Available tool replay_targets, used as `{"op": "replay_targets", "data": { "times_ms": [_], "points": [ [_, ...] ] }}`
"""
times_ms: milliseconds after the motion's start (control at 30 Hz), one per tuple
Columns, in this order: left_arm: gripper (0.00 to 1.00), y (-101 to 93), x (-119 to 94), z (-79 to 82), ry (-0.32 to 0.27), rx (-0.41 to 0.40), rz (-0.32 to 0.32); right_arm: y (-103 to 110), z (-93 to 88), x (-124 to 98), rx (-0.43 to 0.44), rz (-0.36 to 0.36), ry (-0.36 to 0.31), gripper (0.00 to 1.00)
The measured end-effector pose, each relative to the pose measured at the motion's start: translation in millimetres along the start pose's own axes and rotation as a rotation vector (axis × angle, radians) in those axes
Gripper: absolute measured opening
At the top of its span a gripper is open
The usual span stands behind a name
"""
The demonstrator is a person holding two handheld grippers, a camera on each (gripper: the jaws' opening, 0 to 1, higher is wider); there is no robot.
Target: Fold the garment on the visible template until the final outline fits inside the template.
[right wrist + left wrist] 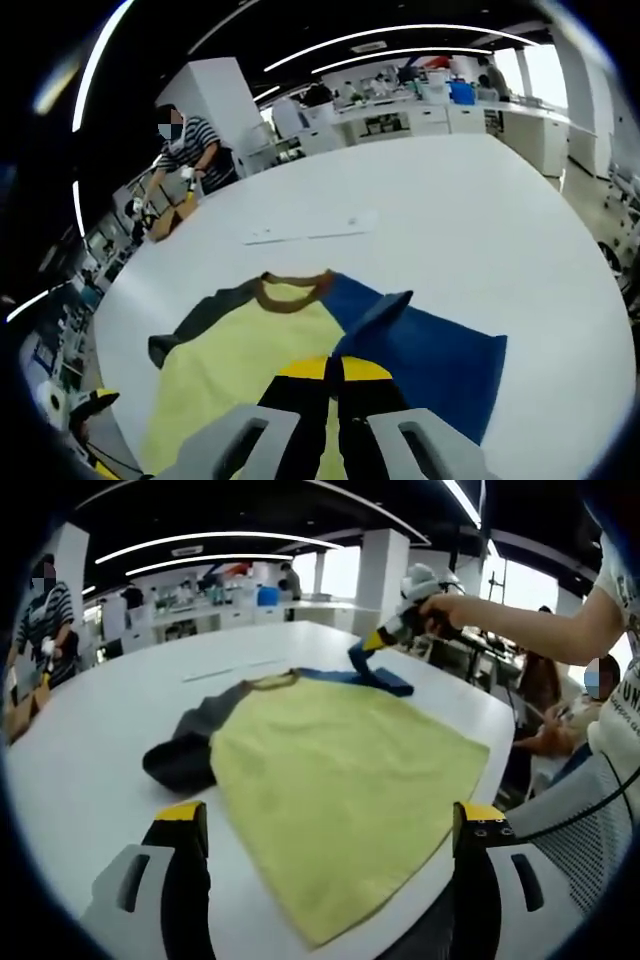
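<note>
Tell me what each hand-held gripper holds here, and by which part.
The right hand-held gripper is shut on the shirt at its blue sleeve. The left hand-held gripper is open, holding nothing.

Only partial dark lettering, approx "UN", legible on person's white shirt (622,695); rest cut off.

Long white ceiling light strips (200,542) and bright windows (345,570) light the room evenly, shadows stay soft, fisheye bending curves the edges, and far background looks slightly blurred.
</note>
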State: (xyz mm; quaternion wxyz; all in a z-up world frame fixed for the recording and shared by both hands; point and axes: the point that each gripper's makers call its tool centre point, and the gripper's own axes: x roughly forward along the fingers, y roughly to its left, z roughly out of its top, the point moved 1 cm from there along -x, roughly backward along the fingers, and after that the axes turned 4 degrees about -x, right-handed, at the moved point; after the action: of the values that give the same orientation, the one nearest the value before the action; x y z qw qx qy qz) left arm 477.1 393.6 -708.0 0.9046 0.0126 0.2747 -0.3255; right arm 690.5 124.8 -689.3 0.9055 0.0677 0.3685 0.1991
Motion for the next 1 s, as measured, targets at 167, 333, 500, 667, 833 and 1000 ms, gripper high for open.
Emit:
{"op": "replay_targets", "data": {
  "times_ms": [167,333,500,667,833,1000],
  "points": [
    [0.99,-4.7,3,1.7,-0.001,0.001,-0.007,8,3.0,6,-0.01,0.012,0.007,0.0],
    [0.98,-8.5,3,2.1,0.003,0.007,-0.006,15,2.5,11,-0.032,0.012,0.022,0.0],
    [0.98,-10.5,3,3.1,0.004,0.009,-0.006,25,2.1,17,-0.046,0.02,0.032,0.0],
    [0.98,-5.9,3,-0.2,0.007,0.011,-0.006,36,2.3,23,-0.075,0.024,0.044,0.0],
    [0.99,-5.4,3,-2.0,0.01,0.008,-0.006,45,3.8,29,-0.095,0.026,0.055,0.0],
    [0.99,-3.2,3,-3.4,0.009,0.003,-0.002,54,4.0,36,-0.113,0.036,0.07,0.0]
  ]
}}
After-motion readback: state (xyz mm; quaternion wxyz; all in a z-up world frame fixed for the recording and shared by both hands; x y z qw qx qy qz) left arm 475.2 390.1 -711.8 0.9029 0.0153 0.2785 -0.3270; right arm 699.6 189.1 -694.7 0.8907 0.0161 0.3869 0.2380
